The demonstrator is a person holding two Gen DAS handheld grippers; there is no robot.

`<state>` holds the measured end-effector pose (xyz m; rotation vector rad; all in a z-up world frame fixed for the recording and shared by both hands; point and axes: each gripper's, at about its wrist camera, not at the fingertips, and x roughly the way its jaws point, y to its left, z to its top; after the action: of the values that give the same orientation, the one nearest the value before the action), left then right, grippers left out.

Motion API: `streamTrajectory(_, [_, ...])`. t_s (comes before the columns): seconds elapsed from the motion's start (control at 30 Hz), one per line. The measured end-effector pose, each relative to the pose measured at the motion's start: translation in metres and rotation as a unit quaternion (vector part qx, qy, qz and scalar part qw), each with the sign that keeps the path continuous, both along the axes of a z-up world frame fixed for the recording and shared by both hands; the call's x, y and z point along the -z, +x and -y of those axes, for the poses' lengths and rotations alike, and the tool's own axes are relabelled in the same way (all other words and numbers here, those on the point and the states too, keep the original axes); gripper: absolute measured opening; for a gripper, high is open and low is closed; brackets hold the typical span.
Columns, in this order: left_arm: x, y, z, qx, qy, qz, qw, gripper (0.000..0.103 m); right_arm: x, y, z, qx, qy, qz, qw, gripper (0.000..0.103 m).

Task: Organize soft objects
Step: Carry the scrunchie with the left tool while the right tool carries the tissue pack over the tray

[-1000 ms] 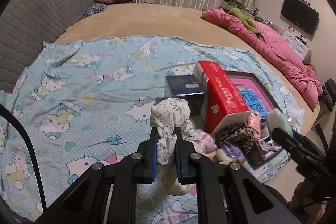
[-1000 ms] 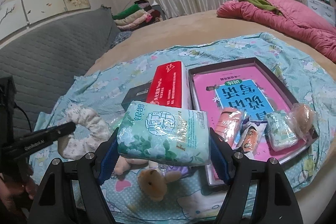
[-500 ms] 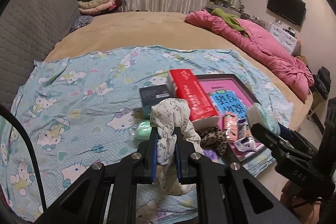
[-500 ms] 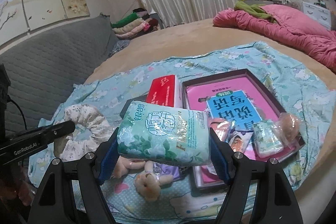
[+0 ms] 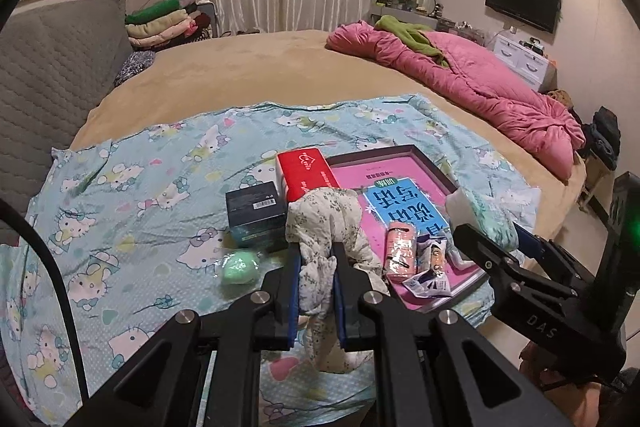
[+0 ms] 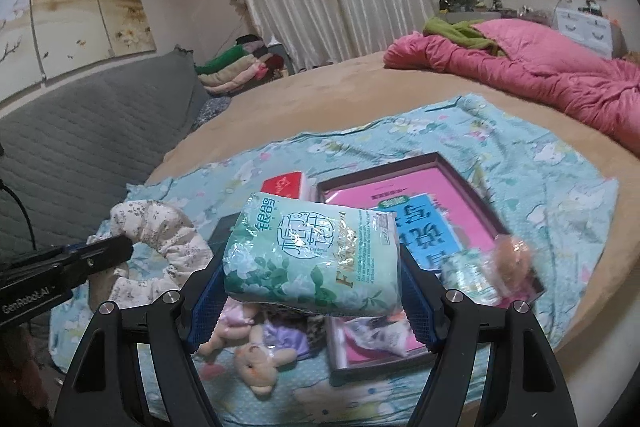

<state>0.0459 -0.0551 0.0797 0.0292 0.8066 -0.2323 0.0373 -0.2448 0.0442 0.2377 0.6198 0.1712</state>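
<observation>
Left gripper [image 5: 316, 263]: jaws pinched narrow on a floral cloth ring [image 5: 324, 227], which bunches above the pads and hangs below them, lifted off the bedding.

Right gripper [image 6: 310, 291]: jaws set wide, clamped on both ends of a green tissue pack [image 6: 316, 259], held crosswise and clear of the bed.

Cat-print sheet [image 5: 132, 195]: pale blue, spread over the near part of a tan bed [image 5: 256, 71].

Dark-framed tray [image 6: 472, 179]: on the sheet, pink inside, with a blue-and-pink printed card lying in it. Near its front edge lie several small wrapped packets [image 5: 400, 255].

Red box [image 5: 308, 171]: touching the tray's left side.

Dark box [image 5: 254, 207]: just left of the red box, barcode label on top.

Green wrapped ball [image 5: 240, 267]: on the sheet in front of the dark box.

Small plush bear [image 6: 258, 363]: on the sheet beneath the tissue pack, beside a pink toy and a purple item, both partly hidden.

Pink quilt [image 5: 464, 79]: heaped along the far right of the bed, a green garment on top.

Folded blankets [image 5: 164, 23]: stacked at the far left by the curtains.
</observation>
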Motion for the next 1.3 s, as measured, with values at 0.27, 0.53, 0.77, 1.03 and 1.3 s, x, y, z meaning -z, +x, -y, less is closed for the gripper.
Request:
streamTrajectory(0.27, [-0.008,0.001,0.025,0.015,0.01,0.004,0.9998,0.014,-0.007,-0.003,0.024,0.023,0.009,0.006,1.0,0.078])
streamTrajectory(0.53, [-0.01,0.005,0.056,0.038,0.023,0.006,0.999,0.014,-0.012,-0.007,0.045,0.04,-0.001,0.011,0.999,0.078])
streamTrajectory(0.77, [-0.009,0.01,0.075,0.053,0.026,0.005,0.9982,0.014,-0.017,-0.011,0.071,0.069,-0.001,0.022,0.997,0.078])
streamTrajectory(1.03, [-0.003,0.019,0.101,0.073,0.014,-0.003,0.9972,0.014,-0.012,-0.013,0.103,0.104,0.027,0.016,0.994,0.078])
streamTrajectory(1.3, [0.011,0.031,0.125,0.092,0.005,-0.019,0.9955,0.014,-0.005,-0.015,0.118,0.12,0.034,0.015,0.992,0.078])
